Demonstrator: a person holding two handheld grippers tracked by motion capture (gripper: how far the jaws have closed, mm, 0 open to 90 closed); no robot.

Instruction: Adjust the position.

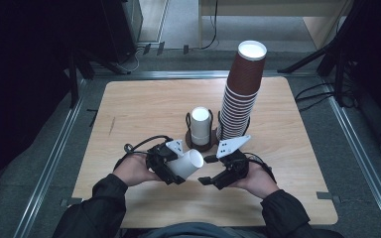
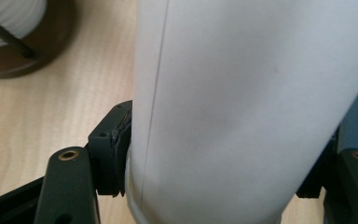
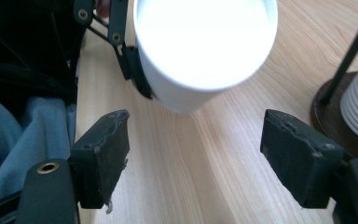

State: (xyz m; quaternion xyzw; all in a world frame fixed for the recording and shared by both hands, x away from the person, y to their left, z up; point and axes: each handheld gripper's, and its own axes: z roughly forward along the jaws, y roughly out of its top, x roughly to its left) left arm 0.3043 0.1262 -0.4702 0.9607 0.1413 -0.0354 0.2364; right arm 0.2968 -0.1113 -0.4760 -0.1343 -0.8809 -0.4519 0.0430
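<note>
- The left gripper (image 1: 174, 170) pinches a white paper cup (image 1: 187, 163) by its sides, held tilted above the near middle of the wooden table (image 1: 139, 106), mouth turned toward the right gripper (image 1: 207, 170)
- The right gripper's jaws are spread wide, empty, just beside the cup's mouth
- Behind them, a round holder (image 1: 201, 144) carries more white cups (image 1: 200, 125), with a tall stack of brown cups (image 1: 240, 94) beside it

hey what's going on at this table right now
A person works with a gripper in each hand. The left gripper is clamped on a white paper cup, held tilted above the wooden table. The right gripper is open, facing the cup's mouth. Behind stand a holder with white cups and a tall brown cup stack.
</note>
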